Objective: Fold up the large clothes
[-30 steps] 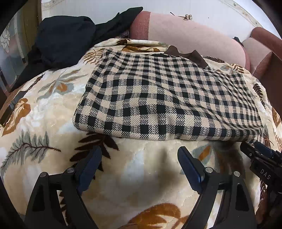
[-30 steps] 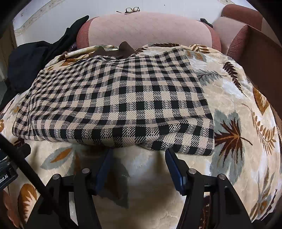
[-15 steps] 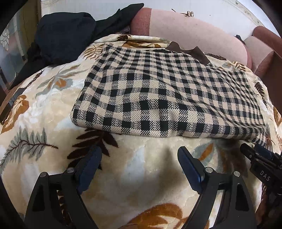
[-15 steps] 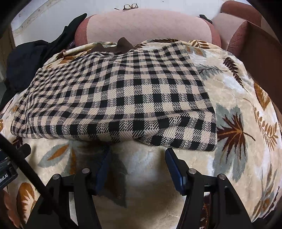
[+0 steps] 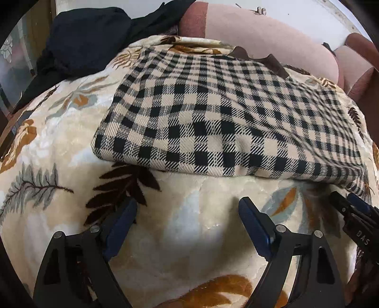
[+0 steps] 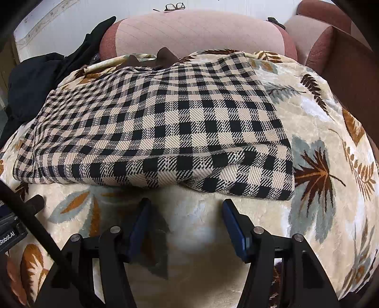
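Observation:
A black-and-beige checked garment (image 5: 213,123) lies folded flat on a cream leaf-print blanket (image 5: 59,154); it also shows in the right wrist view (image 6: 165,128). A brown collar (image 5: 260,61) sticks out at its far edge. My left gripper (image 5: 189,213) is open and empty, hovering just short of the garment's near folded edge. My right gripper (image 6: 187,213) is open and empty, close to the near edge towards the garment's right corner. The right gripper's tip shows at the right edge of the left wrist view (image 5: 350,208).
A dark garment pile (image 5: 87,40) lies at the back left. A pink sofa back (image 6: 194,30) rises behind the blanket, with glasses (image 6: 174,6) on top. A brown armrest (image 6: 350,71) stands on the right.
Both grippers have moved forward towards the garment's near edge, so it looks larger and closer. Both stay open and empty.

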A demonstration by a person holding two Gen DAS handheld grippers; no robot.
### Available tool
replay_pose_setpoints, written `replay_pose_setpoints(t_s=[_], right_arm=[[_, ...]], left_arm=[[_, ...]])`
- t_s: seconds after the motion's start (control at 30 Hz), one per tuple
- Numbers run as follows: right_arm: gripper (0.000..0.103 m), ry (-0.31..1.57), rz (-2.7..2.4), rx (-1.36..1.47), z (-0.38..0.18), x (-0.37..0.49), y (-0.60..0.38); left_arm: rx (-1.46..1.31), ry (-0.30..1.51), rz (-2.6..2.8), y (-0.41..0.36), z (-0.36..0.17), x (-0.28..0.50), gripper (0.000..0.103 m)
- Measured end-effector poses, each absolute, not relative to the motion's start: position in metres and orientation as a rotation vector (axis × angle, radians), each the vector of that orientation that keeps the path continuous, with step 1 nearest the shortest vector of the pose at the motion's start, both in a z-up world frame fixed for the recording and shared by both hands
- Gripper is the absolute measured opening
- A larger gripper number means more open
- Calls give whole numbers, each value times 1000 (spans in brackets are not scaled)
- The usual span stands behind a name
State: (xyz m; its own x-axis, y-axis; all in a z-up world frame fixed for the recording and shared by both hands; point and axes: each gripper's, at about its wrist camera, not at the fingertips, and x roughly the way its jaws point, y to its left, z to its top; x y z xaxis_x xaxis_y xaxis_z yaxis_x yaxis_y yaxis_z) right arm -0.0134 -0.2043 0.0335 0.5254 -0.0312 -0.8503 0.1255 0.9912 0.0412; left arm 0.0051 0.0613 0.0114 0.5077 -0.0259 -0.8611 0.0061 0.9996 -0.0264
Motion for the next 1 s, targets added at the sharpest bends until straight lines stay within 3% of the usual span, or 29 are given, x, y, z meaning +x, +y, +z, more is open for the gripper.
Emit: replay_pose_setpoints(t_s=[0.5, 1.0], right_arm=[[66, 1009, -103, 128, 32, -18, -210], [66, 1015, -108, 146, 34, -23, -213]], left_arm=[[-1, 1053, -31, 59, 4, 1, 92], [9, 1050, -36, 60, 6, 0, 91]])
